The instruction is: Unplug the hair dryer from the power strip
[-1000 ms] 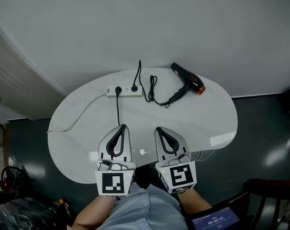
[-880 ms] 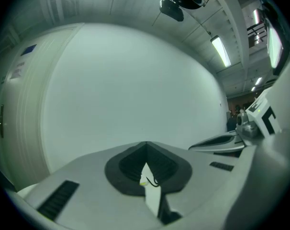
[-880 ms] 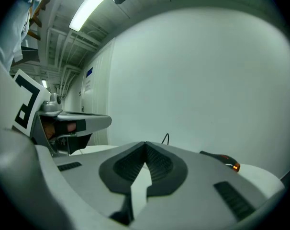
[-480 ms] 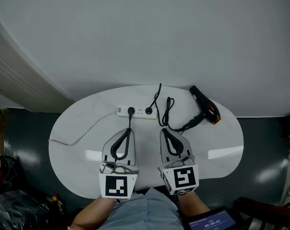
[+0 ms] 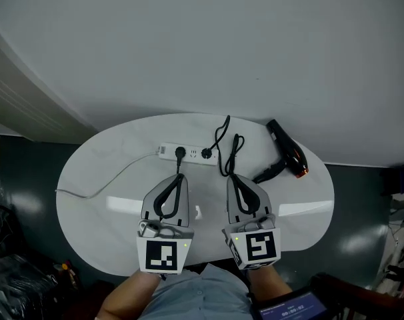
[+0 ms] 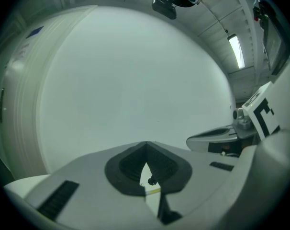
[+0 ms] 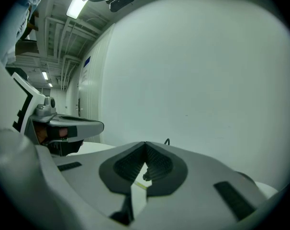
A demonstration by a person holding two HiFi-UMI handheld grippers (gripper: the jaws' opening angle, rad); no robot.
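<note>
A white power strip lies at the far side of the white oval table, with two black plugs in it. One plug trails a cord toward my left gripper. The other plug sits beside a looped black cord that runs to the black hair dryer with its orange end at the far right. My right gripper hovers just short of that loop. Both grippers are shut and hold nothing. Through the left gripper's jaws a plug shows.
The strip's white cable runs off the table's left edge. A plain white wall stands behind the table, and dark floor surrounds it. A tablet screen shows at the bottom right near the person's body.
Both grippers have moved forward across the table toward the power strip, side by side, and their tips now lie just short of it. Their jaws stay shut.
</note>
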